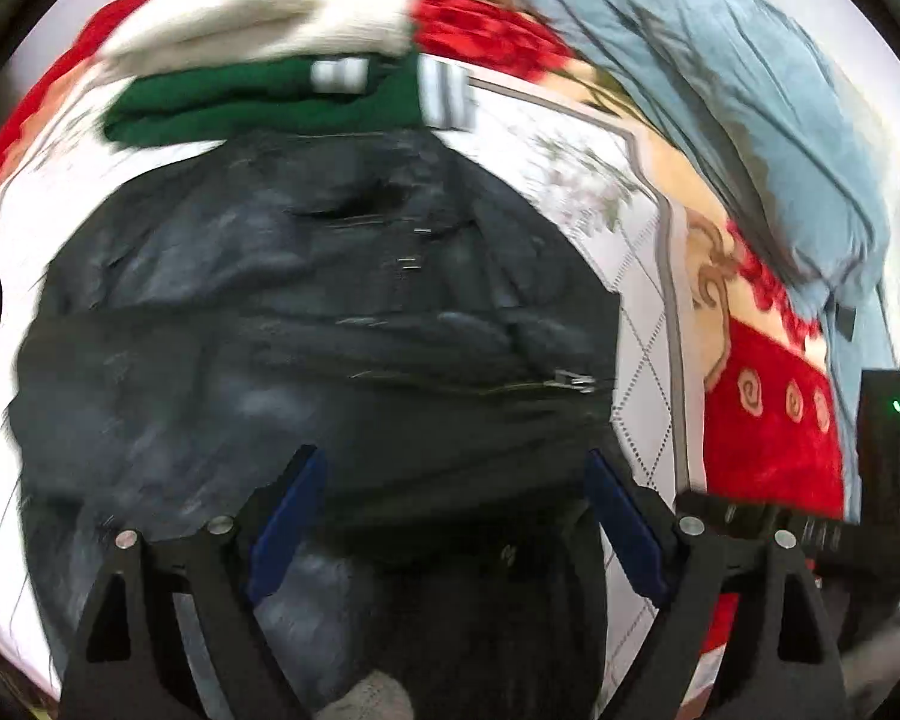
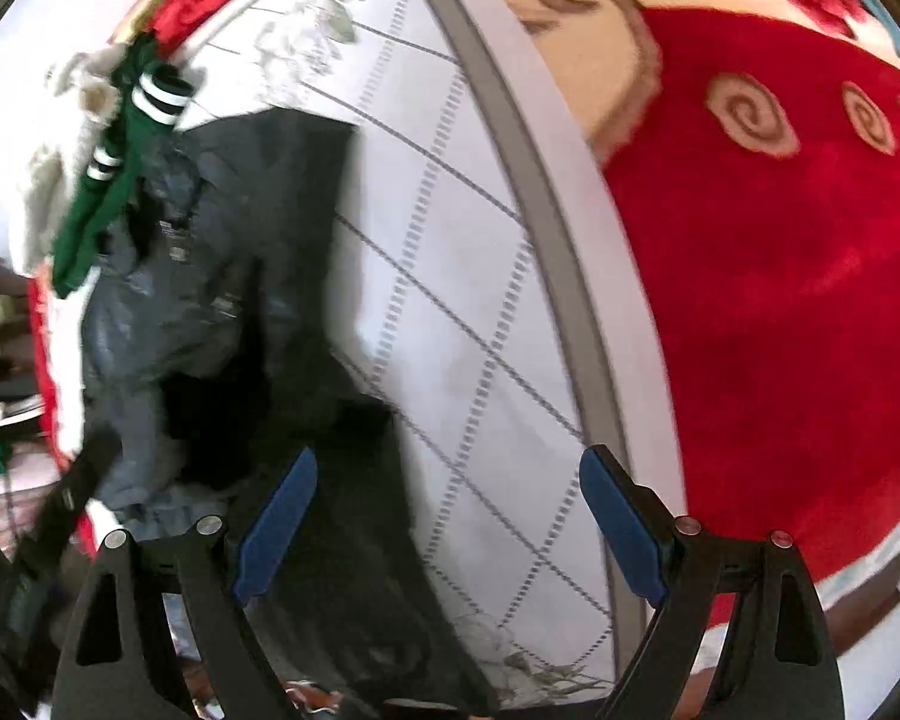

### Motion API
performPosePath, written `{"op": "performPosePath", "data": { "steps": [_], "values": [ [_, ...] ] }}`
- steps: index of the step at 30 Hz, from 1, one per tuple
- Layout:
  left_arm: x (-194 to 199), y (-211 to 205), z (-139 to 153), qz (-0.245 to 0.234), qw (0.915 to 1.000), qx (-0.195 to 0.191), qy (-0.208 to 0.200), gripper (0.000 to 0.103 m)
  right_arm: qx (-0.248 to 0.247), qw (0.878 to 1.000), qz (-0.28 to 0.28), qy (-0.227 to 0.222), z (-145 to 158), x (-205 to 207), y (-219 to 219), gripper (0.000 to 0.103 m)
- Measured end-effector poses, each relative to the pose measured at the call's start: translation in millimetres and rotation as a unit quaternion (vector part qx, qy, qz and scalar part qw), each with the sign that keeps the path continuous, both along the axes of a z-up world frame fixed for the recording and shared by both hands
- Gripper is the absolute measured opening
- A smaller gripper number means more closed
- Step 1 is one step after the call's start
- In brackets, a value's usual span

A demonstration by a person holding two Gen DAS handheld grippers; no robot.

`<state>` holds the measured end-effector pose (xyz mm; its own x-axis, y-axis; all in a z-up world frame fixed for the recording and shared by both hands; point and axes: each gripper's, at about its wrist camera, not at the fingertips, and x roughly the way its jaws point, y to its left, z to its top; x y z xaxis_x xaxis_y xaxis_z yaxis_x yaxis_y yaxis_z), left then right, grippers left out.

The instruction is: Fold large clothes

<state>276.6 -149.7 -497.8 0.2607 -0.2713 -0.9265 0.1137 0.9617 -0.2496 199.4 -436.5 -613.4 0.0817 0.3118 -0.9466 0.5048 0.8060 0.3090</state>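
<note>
A large dark grey, slightly shiny padded jacket [image 1: 306, 324] is seen spread in a rumpled heap on a white quilted bedspread with a grey diamond pattern and a grey border stripe [image 1: 642, 360]. In the left wrist view the jacket fills the middle of the picture, and a metal zip pull [image 1: 573, 383] is seen at its right edge. The left gripper [image 1: 450, 468] is held over the near part of the jacket with its blue-padded fingers [image 1: 285, 516] spread wide apart and nothing between them. Whether the fingertips touch the cloth cannot be told, as the picture is blurred.

Just beyond the jacket a folded dark green knitted garment with white stripes [image 1: 258, 99] is laid, and a folded cream-white fleecy garment [image 1: 258, 12] is stacked on top of it. A crumpled light blue garment [image 1: 738, 90] is seen to the right, lying across a red plush blanket with cream swirl patterns [image 1: 774, 420]. A black box with a small green light [image 1: 885, 420] is seen at the right edge.

In the right wrist view the right gripper [image 2: 447, 474] is likewise released, its blue pads [image 2: 621, 531] wide apart and empty, held over the bedspread [image 2: 480, 300] beside the jacket's edge. The jacket [image 2: 222, 312] is seen to the left, with the green striped garment [image 2: 108, 192] beyond it and the red blanket [image 2: 780, 312] to the right.
</note>
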Motion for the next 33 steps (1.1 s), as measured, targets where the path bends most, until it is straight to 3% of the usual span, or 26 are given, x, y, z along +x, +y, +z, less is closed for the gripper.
{"op": "performPosePath", "data": {
  "steps": [3, 6, 7, 10, 11, 12, 13, 15, 20, 21, 23, 24, 26, 28, 32, 33],
  "values": [
    [-4.8, 50.9, 14.9, 0.06, 0.9973, 0.042, -0.009, 0.087, 0.04, 0.999, 0.009, -0.034, 11.1, 16.7, 3.7, 0.091],
    [5.4, 110.4, 9.5, 0.131, 0.9825, 0.131, -0.016, 0.087, 0.08, 0.995, 0.029, -0.06, 14.5, 47.9, 21.7, 0.091],
    [13.4, 134.9, -1.6, 0.159, 0.9726, 0.17, -0.012, 0.087, 0.085, 0.994, 0.035, -0.06, 14.8, 56.9, 30.2, 0.091],
    [34.2, 184.2, -39.5, 0.212, 0.9484, 0.235, 0.011, 0.087, 0.092, 0.992, 0.078, -0.035, -1.0, 87.6, 66.8, 0.089],
    [37.8, 192.7, -51.9, 0.217, 0.9454, 0.242, 0.021, 0.087, 0.09, 0.992, 0.083, -0.027, -6.7, 91.9, 73.2, 0.072],
    [40.8, 198.8, -67.4, 0.215, 0.9446, 0.245, 0.037, 0.088, 0.093, 0.992, 0.089, -0.018, -15.2, 98.6, 80.8, 0.038],
    [41.6, 204.2, -85.6, 0.213, 0.9445, 0.244, 0.057, 0.089, 0.068, 0.993, 0.098, -0.004, -21.3, 103.6, 86.2, 0.018],
    [35.0, 204.8, -96.6, 0.209, 0.9469, 0.24, 0.049, 0.09, 0.07, 0.993, 0.089, -0.025, -14.5, 101.5, 90.4, 0.007],
    [25.3, 203.9, -93.4, 0.217, 0.9499, 0.222, 0.038, 0.093, 0.003, 0.983, 0.115, -0.142, 35.7, 97.3, 103.4, 0.007],
    [24.4, 206.1, -92.1, 0.223, 0.9499, 0.215, 0.04, 0.093, -0.016, 0.982, 0.123, -0.145, 34.3, 99.0, 106.8, 0.007],
    [22.0, 206.6, -87.1, 0.228, 0.95, 0.209, 0.044, 0.093, -0.056, 0.98, 0.162, -0.102, 6.8, 107.4, 115.1, 0.008],
    [25.4, 205.9, -81.1, 0.23, 0.9502, 0.205, 0.045, 0.093, -0.061, 0.981, 0.177, -0.055, -17.9, 111.9, 117.2, 0.011],
    [13.9, 210.3, -64.5, 0.236, 0.9496, 0.201, 0.045, 0.093, -0.008, 0.99, 0.136, -0.02, -36.2, 109.6, 101.0, 0.012],
    [-1.7, 214.1, -49.3, 0.243, 0.9485, 0.199, 0.041, 0.093, 0.028, 0.994, 0.104, -0.03, -26.3, 105.7, 83.0, 0.021],
    [-52.3, 219.0, -48.9, 0.238, 0.9399, 0.237, 0.06, 0.092, 0.007, 0.996, 0.081, -0.047, 1.1, 80.8, 54.1, 0.063],
    [-58.2, 220.6, -58.2, 0.231, 0.9381, 0.248, 0.07, 0.092, 0.002, 0.995, 0.089, -0.036, -1.3, 73.6, 51.1, 0.064]
  ]
}}
